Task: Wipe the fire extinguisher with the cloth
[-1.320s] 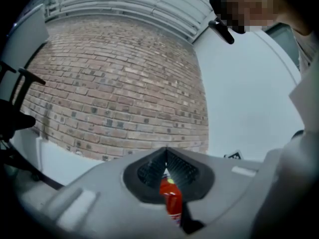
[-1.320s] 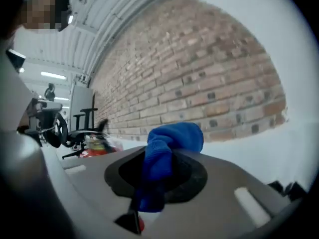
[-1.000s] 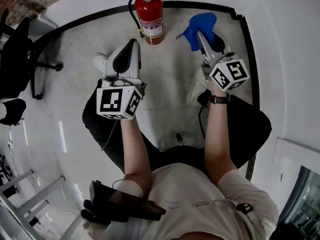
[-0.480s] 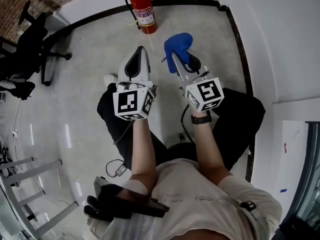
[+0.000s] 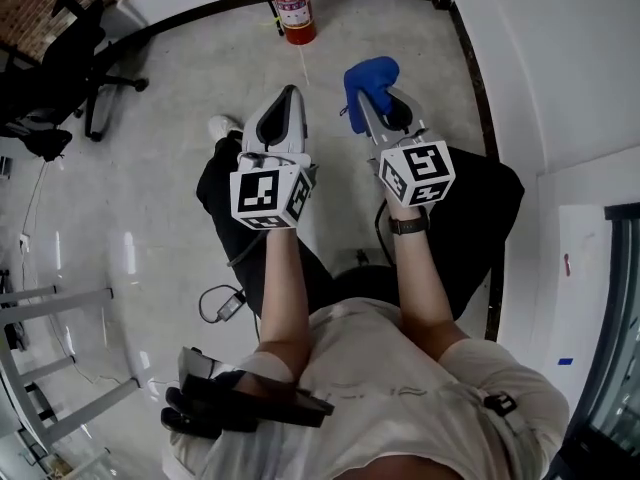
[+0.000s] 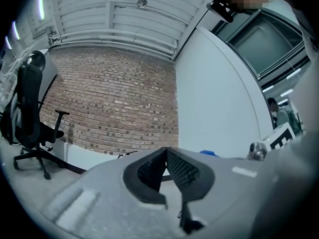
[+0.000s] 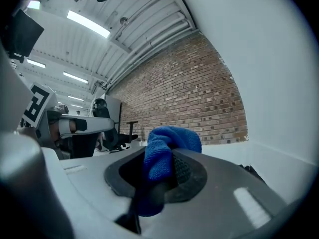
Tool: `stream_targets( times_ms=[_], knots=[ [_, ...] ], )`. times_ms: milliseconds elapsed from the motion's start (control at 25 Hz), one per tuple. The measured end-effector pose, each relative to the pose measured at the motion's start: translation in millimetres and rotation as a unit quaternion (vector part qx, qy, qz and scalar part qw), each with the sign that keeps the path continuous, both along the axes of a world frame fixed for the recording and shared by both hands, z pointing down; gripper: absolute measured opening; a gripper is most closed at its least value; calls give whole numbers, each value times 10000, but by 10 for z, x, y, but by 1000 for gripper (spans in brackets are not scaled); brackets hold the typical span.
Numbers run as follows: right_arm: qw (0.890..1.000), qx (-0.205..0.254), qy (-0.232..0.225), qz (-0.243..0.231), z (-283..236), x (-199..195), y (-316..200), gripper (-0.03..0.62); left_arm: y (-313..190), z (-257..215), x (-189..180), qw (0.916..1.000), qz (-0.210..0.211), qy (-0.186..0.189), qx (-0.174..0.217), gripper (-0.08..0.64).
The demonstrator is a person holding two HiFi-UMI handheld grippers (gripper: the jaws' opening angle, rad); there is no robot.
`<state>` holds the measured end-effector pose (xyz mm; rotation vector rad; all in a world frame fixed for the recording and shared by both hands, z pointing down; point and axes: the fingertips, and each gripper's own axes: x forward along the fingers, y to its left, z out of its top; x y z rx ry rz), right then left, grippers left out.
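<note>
Right tongs (image 5: 372,103) clench the blue cloth (image 5: 368,76); left tongs (image 5: 289,96) are pinched together, empty. The fire extinguisher (image 5: 291,8) stands well ahead of both — best to close in first, then press the cloth flat against it.

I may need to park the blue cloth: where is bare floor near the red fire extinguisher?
Bare grey floor lies between the red fire extinguisher and the black office chair, and right of the extinguisher up to the black baseboard strip. Crowded lower down: legs, a white shoe, a black cable.

nothing legible; the fire extinguisher (image 5: 292,10) label is too small.
</note>
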<state>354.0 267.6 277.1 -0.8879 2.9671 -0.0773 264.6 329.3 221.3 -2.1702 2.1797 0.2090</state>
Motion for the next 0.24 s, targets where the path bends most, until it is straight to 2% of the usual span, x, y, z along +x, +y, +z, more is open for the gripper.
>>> stream_targets(
  times_ms=[240],
  knots=[
    [10000, 86, -2, -19, -178, 86, 369, 80, 361, -49, 207, 9987, 390, 270, -174, 0]
  ],
)
